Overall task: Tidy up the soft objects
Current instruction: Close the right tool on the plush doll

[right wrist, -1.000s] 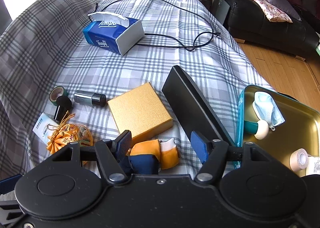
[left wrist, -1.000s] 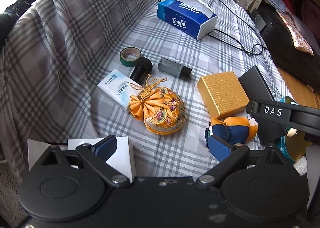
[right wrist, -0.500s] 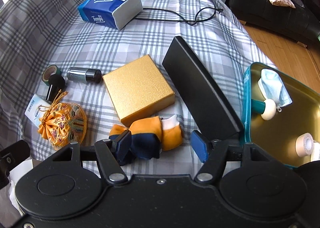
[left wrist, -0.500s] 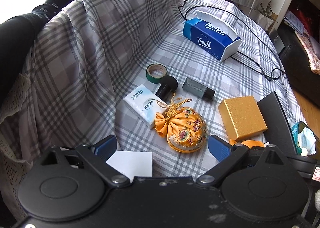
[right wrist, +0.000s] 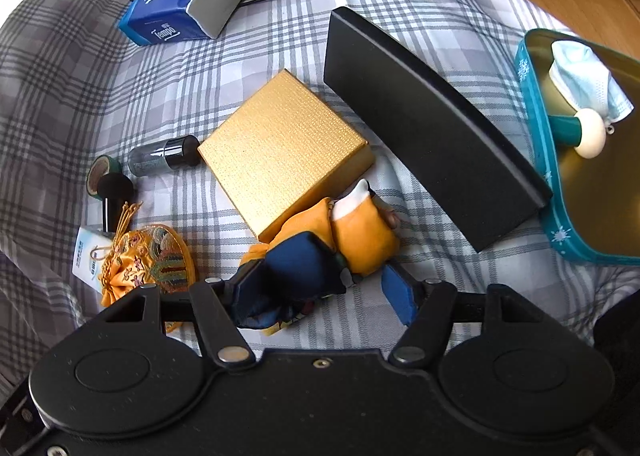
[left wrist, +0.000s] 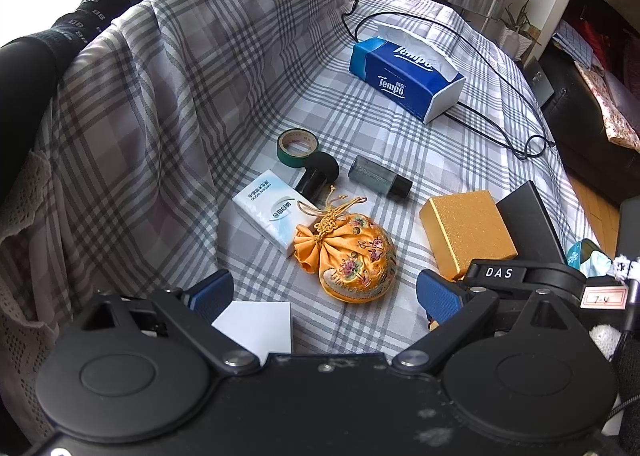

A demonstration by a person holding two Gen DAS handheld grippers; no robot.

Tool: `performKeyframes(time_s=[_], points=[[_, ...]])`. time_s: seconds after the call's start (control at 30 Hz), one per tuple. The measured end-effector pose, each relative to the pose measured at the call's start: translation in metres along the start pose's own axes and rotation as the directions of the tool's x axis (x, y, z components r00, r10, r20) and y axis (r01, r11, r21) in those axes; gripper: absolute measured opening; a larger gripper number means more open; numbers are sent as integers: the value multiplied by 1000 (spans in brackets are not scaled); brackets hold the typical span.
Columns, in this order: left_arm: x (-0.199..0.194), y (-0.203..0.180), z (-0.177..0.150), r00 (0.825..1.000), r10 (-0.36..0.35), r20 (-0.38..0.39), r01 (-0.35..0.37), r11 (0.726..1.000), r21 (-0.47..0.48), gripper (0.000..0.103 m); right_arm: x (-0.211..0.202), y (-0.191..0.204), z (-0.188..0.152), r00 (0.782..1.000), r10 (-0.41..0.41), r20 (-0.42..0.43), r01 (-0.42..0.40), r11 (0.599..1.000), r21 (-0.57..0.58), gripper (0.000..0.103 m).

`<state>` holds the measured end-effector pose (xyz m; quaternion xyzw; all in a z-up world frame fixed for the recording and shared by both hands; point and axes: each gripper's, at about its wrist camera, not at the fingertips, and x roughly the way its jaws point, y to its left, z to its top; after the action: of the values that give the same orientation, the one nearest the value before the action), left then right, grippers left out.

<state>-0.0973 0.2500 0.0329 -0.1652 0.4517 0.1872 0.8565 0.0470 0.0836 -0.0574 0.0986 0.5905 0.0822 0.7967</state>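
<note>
An orange-and-navy soft toy (right wrist: 352,240) lies on the plaid cloth, against the near corner of the gold box (right wrist: 284,152). My right gripper (right wrist: 322,290) is open and low over the toy. Its left finger is against the navy part, and its right pad stands clear of the toy. An embroidered orange pouch (left wrist: 348,256) lies just ahead of my left gripper (left wrist: 324,296), which is open with nothing between its fingers. The pouch (right wrist: 148,256) also shows at the left of the right wrist view. A white tissue pack (left wrist: 268,212) touches the pouch.
A teal tin (right wrist: 540,148) at the right holds a face mask (right wrist: 588,84). A long black box (right wrist: 432,124) lies between tin and gold box. Further back are a Tempo tissue box (left wrist: 404,76), a tape roll (left wrist: 296,146), a small bottle (left wrist: 380,176) and a black cable (left wrist: 500,136). White paper (left wrist: 256,324) lies under my left gripper.
My right gripper has come down and rolled, so the toy now sits between its fingers. The left view has swung, bringing the pouch between the left fingers; the toy is now hidden there.
</note>
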Motion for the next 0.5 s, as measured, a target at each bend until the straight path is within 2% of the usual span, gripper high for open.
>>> performKeyframes(time_s=[0.17, 0.3, 0.33, 0.4, 0.5], points=[[2, 0, -1, 1000, -12, -11, 12, 1000, 2, 98, 10, -3, 2, 999, 35, -23, -33, 998, 51, 63], [3, 0, -1, 1000, -20, -18, 20, 1000, 0, 98, 16, -1, 0, 999, 44, -23, -43, 998, 51, 64], [3, 0, -2, 1000, -21, -20, 21, 1000, 1, 98, 17, 1, 0, 999, 37, -16, -37, 999, 40, 63], [5, 0, -2, 999, -25, -28, 25, 1000, 0, 98, 15, 5, -3, 999, 37, 6, -37, 999, 3, 54], [8, 0, -3, 999, -30, -44, 30, 1000, -3, 98, 11, 8, -7, 999, 43, 18, -42, 998, -45, 49]])
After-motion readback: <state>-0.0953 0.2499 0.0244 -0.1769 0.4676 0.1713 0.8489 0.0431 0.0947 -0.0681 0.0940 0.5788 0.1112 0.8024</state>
